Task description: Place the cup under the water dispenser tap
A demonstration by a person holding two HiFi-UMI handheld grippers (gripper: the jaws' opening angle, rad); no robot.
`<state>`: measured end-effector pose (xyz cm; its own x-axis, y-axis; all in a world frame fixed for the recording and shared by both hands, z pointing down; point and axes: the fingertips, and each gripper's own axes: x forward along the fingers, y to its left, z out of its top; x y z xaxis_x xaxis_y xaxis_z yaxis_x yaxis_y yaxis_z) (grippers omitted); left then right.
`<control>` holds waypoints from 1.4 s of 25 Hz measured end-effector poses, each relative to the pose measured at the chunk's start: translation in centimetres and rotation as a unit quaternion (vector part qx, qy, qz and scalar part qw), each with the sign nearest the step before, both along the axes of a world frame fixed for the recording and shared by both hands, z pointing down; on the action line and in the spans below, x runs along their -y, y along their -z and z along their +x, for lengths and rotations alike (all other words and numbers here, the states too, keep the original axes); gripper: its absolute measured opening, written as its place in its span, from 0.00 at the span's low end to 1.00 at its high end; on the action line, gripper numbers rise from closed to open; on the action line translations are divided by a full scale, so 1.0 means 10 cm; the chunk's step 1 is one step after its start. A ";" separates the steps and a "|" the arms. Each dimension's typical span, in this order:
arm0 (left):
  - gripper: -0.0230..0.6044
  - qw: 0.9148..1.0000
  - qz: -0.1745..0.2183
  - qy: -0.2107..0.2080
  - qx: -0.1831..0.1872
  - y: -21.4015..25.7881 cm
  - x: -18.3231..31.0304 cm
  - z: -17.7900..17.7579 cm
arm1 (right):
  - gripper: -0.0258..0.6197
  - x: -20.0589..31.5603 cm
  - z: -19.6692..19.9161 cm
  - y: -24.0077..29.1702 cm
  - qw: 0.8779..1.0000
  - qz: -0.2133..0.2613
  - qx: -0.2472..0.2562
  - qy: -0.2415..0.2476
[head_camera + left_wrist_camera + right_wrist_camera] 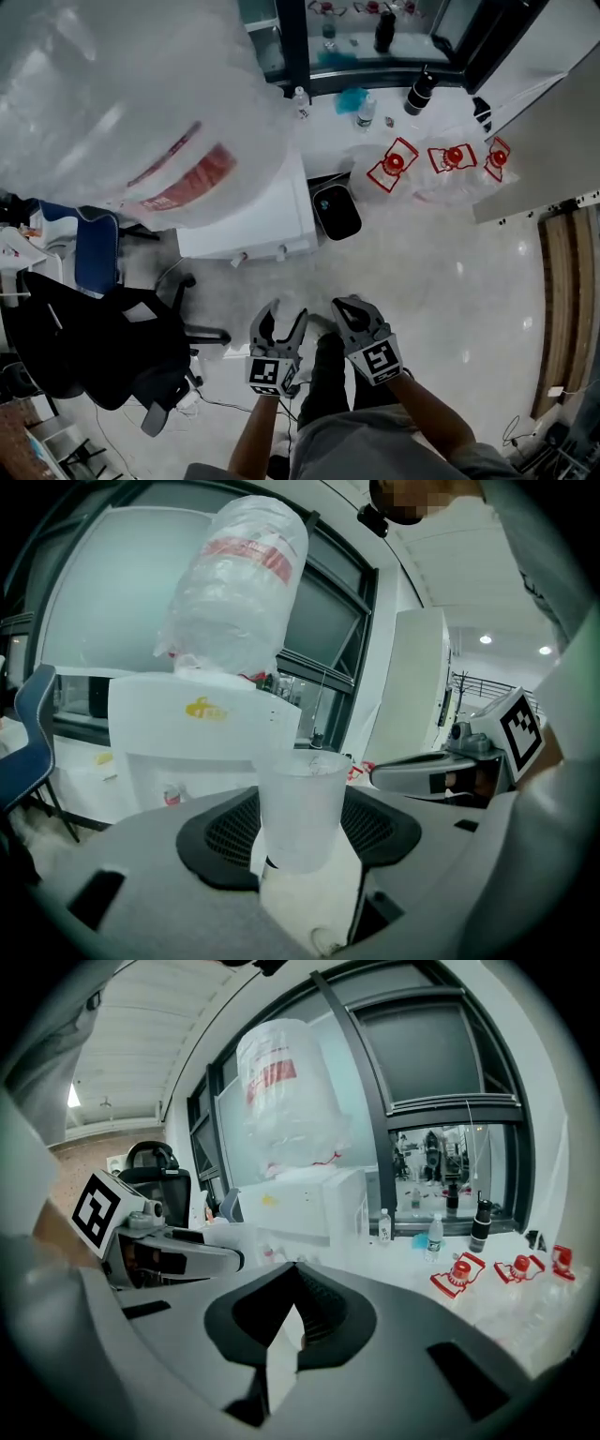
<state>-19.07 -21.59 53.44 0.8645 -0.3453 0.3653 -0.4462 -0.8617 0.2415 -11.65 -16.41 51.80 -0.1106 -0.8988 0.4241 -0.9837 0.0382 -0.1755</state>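
Observation:
A clear plastic cup [300, 803] stands upright between the jaws of my left gripper [298, 844], which is shut on its sides. In the head view the left gripper [286, 312] hovers low in front of the white water dispenser [246, 217], short of its two taps [279, 251]. A large wrapped water bottle [122, 103] sits on top of the dispenser. My right gripper [340, 307] is just to the right of the left one, its jaws closed with nothing in them. In the right gripper view the right gripper [292, 1318] faces the dispenser [300, 1199].
A black office chair [103, 347] and a blue chair [94, 258] stand left of the dispenser. A black bin [336, 208] sits at its right side. Red-capped pieces in plastic [392, 167] lie on the floor, with bottles [366, 111] and a black flask [419, 91] by the window.

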 end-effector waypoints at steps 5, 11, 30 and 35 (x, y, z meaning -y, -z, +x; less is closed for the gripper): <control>0.47 1.000 0.000 -0.010 0.011 -0.22 0.04 0.12 | 0.05 0.04 0.11 -0.25 1.000 -0.003 0.003 -0.001; 0.47 0.999 0.030 -0.012 0.008 -0.37 0.10 0.23 | 0.05 0.11 0.20 -0.51 1.000 0.000 0.011 0.007; 0.47 0.993 0.091 0.067 0.023 -1.69 0.49 0.49 | 0.05 -0.01 0.55 -1.52 1.000 0.001 0.016 0.007; 0.47 0.990 0.114 0.081 0.019 -2.04 0.62 0.53 | 0.05 -0.02 0.53 -1.77 1.000 0.002 0.021 0.004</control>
